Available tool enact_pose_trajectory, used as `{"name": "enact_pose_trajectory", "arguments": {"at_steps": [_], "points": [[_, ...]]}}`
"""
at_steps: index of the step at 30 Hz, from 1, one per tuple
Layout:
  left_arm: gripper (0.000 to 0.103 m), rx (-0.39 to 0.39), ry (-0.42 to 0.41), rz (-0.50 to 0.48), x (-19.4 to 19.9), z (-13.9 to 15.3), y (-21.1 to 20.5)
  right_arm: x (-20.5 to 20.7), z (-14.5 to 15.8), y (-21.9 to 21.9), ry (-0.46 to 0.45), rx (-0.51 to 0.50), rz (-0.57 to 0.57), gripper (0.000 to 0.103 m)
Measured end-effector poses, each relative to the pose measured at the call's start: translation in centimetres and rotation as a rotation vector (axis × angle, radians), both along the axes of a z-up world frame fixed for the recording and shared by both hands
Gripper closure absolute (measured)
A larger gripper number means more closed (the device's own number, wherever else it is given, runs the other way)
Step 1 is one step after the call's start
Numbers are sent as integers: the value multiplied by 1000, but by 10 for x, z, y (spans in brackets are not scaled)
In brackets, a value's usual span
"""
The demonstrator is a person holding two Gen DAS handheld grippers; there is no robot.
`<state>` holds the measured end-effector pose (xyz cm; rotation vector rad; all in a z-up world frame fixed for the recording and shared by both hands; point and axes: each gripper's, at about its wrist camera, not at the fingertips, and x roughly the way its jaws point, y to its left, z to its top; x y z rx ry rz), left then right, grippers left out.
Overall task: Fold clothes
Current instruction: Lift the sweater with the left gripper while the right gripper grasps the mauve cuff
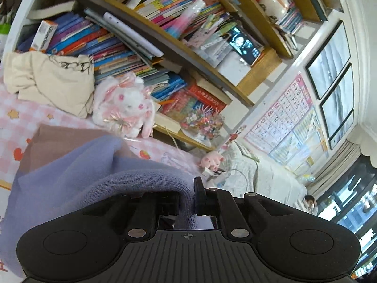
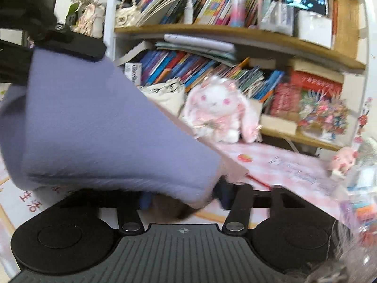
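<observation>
Both grippers pinch the lavender knit garment (image 1: pixel 70 176) and hold it lifted above the pink checked tablecloth (image 1: pixel 21 122). Left gripper (image 1: pixel 187 200) has its jaws pressed on a rolled edge of the knit. Right gripper (image 2: pixel 181 200) also appears clamped on the fabric, though blur and draped cloth hide its tips. The step in hand looks like carrying a held edge over to make a fold. Next, both ends probably need lowering evenly onto the brown garment (image 1: pixel 61 141), clear of the plush rabbit (image 1: pixel 127 103) near the bookshelf (image 1: pixel 254 75).
</observation>
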<state>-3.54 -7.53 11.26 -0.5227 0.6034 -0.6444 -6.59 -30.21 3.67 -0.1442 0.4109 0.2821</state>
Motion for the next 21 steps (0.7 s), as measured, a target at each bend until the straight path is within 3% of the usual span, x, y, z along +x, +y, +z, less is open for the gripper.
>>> {"name": "enact_pose_trajectory", "arguments": {"at_steps": [1, 6, 10, 13, 18, 21], "points": [[93, -12, -2, -1, -1, 2, -1, -1, 0, -2, -3, -18, -3, 22], [93, -58, -23, -13, -6, 14, -6, 4, -13, 0, 21, -86, 19, 22], [93, -147, -43, -11, -12, 28, -3, 13, -27, 6, 77, -134, 25, 21], [93, -144, -64, 2, -20, 36, -2, 3, -29, 8, 15, -173, 72, 16], [93, -237, -40, 91, -18, 37, 22, -19, -30, 11, -90, -237, 187, 12], [93, -241, -33, 142, -16, 36, 30, -39, -40, 13, -103, -292, 318, 12]]}}
